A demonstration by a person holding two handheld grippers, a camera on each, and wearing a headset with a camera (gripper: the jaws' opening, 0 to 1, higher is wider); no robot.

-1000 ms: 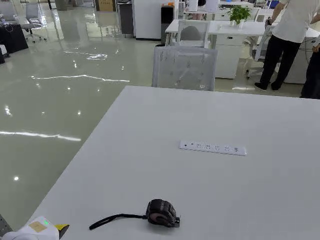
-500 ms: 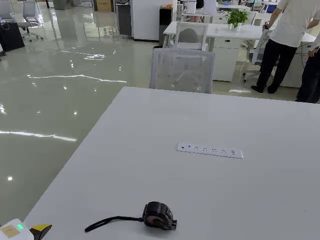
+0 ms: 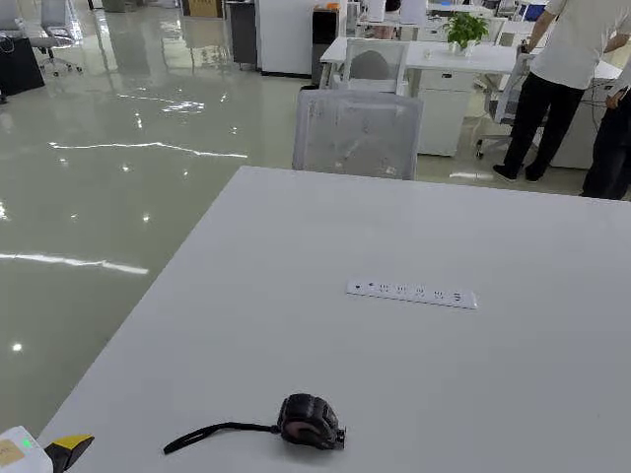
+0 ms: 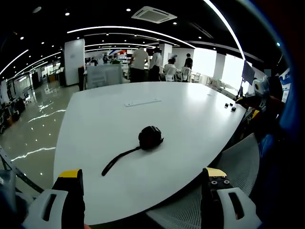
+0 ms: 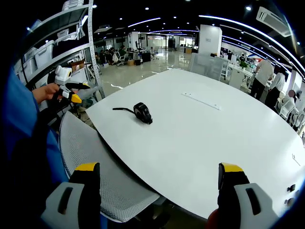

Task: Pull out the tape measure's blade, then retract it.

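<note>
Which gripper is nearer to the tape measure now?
Left. The left gripper hangs just off the table edge, facing the tape measure; the right gripper is farther off, behind a mesh chair.

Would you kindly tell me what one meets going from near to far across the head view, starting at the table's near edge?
First the tape measure, then the power strip, the grey mesh chair, the potted plant.

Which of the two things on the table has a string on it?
The black tape measure, the nearer one: a dark strap trails from it. The white power strip farther back shows none.
</note>
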